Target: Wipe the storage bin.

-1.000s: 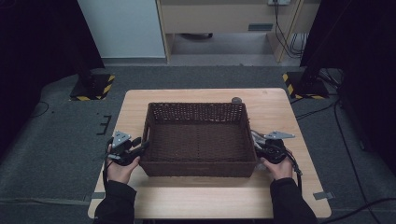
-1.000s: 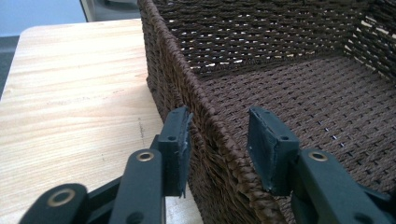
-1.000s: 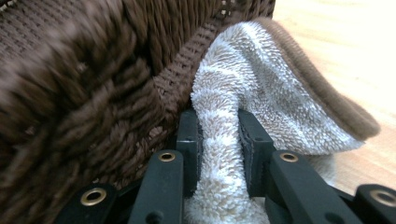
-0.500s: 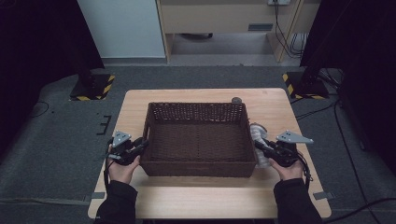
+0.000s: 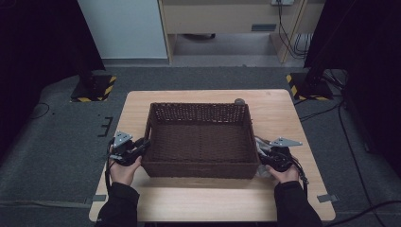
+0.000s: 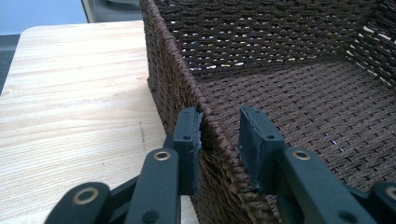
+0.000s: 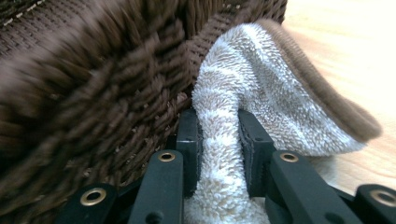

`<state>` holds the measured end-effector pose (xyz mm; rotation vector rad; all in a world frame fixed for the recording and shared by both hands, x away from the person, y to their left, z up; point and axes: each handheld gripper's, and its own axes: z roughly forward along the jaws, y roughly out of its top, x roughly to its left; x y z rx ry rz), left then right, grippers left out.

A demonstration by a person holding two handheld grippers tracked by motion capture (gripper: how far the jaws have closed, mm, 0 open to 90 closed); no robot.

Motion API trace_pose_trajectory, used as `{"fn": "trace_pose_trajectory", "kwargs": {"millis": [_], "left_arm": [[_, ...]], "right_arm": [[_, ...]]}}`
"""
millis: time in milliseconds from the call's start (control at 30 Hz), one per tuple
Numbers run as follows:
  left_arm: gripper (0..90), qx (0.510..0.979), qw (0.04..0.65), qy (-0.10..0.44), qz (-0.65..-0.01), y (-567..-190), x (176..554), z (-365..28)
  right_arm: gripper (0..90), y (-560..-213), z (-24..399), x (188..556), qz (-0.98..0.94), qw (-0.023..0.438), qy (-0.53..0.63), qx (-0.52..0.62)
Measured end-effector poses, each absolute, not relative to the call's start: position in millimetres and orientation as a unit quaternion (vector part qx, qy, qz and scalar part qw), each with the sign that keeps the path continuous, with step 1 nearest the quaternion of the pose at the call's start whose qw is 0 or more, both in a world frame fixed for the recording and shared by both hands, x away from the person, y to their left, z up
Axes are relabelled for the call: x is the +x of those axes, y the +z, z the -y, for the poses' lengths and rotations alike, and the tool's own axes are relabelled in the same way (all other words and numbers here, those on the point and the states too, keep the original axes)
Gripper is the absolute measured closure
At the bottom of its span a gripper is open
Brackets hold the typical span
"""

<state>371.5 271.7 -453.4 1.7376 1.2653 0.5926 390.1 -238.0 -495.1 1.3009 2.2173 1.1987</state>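
A dark brown wicker basket [image 5: 201, 106] stands in the middle of the wooden table. My left gripper [image 5: 143, 145] straddles its left rim near the front corner. In the left gripper view the rim [image 6: 168, 51] runs between the pads [image 6: 188, 135] of that gripper [image 6: 219, 135]; the jaws have just been closing and now pinch it. My right gripper [image 5: 259, 150] sits at the basket's right wall. In the right gripper view it [image 7: 219, 140] is shut on a fluffy white towel [image 7: 261, 84] with a brown edge, pressed beside the wicker [image 7: 93, 93]. The towel [image 5: 258, 143] peeks out by the wall.
A small round dark object [image 5: 239, 100] lies on the table just behind the basket's far right corner. Bare tabletop [image 5: 198, 203] runs along the front, left and right of the basket. Striped stand bases sit on the floor beyond the table.
The right gripper with the towel swung out to the right, then came back against the basket's right wall. The left hand stayed at the left rim.
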Motion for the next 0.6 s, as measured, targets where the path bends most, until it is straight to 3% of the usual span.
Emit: {"fn": "trace_pose_trajectory", "kwargs": {"millis": [300,600], "left_arm": [[67.1,0.701,0.441,0.238,-0.508,-453,371,-272],[68.2,0.701,0.432,0.249,-0.510,-452,371,-269]], "right_arm": [[73.8,-452,253,358,-0.734,0.178,0.504,0.418],[73.9,-483,245,363,-0.767,0.140,0.453,0.433]]}}
